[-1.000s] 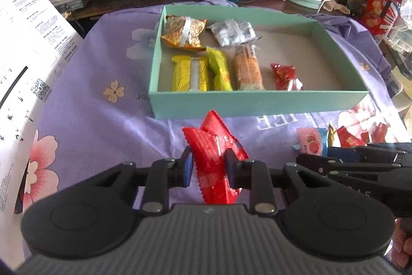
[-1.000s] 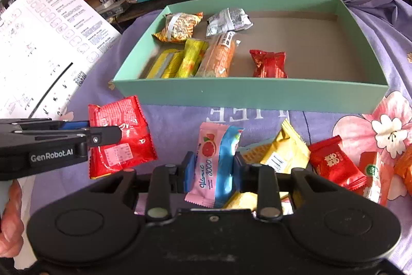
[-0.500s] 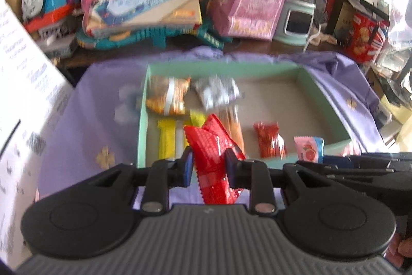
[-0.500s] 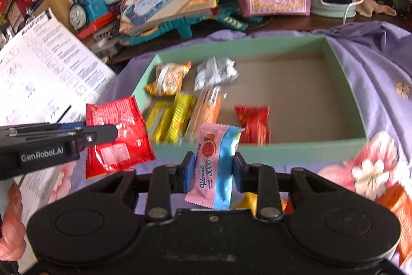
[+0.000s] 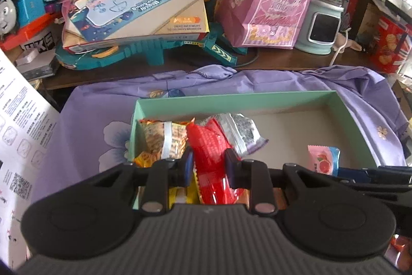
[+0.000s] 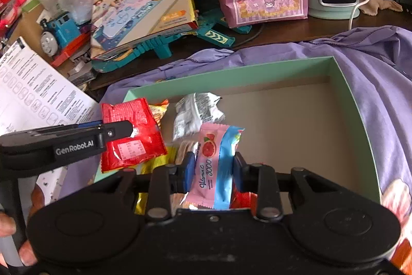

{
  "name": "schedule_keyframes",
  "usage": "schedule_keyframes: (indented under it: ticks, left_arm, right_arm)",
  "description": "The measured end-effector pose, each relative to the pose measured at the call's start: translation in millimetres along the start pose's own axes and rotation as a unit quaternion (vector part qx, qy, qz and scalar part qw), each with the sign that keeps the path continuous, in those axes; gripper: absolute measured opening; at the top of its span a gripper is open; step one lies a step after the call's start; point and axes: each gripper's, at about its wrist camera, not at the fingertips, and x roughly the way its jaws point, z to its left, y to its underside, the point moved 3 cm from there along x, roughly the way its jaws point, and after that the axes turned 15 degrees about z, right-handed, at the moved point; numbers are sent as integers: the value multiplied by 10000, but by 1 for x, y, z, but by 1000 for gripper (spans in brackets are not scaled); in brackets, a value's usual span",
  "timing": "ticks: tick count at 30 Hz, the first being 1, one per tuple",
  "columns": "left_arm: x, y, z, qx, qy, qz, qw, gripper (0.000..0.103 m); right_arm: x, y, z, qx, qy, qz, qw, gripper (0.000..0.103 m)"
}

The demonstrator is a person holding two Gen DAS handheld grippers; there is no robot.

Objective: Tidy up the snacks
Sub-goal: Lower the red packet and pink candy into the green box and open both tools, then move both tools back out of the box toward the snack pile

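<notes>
I am pinching a red snack packet (image 5: 209, 161) between the blue pads of my left tongs (image 5: 209, 166), which are clamped on its middle. The packet is standing on edge with its long axis running away from me, its far end reaching up over the green box (image 5: 231, 96); seen from my right side it is hanging broadside, a flat, glossy square of crinkled foil with a white label panel. My right tongs (image 6: 213, 172) are gripping a pink and blue sachet (image 6: 215, 166) across its width. The sachet is standing nearly upright, its long axis leaning slightly to the right, with its crimped, saw-toothed top edge pointing away from me and a grapefruit picture near that end. Its surface is smooth and shiny.

Both packets are hanging above the near left part of the box, the red one to the left of the sachet. The box is a shallow rectangular cardboard tray with mint walls and a dull grey-brown floor, sitting on a purple flowered cloth (image 6: 373, 68) spread over the counter. Lying inside it beneath my tongs are an orange patterned bag (image 5: 164, 138) with a white band, a crumpled silver pouch (image 5: 242, 132), and yellow wrappers (image 6: 157, 164) partly hidden by the tongs.
</notes>
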Motion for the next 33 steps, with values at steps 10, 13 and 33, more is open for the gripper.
schedule_keyframes:
  ticks: [10, 13, 33]
  left_arm:
    - [22, -25, 0, -63, -270, 5, 9996, 68]
    - [21, -22, -1, -30, -558, -124, 9984, 94]
    - [-29, 31, -36, 163, -432, -49, 9989, 103]
  right_arm:
    - [8, -27, 0, 164, -7, -200, 9997, 84]
    - [3, -24, -2, 208, 18, -320, 9993, 97]
    - [-57, 30, -23, 324, 274, -367, 9984, 103]
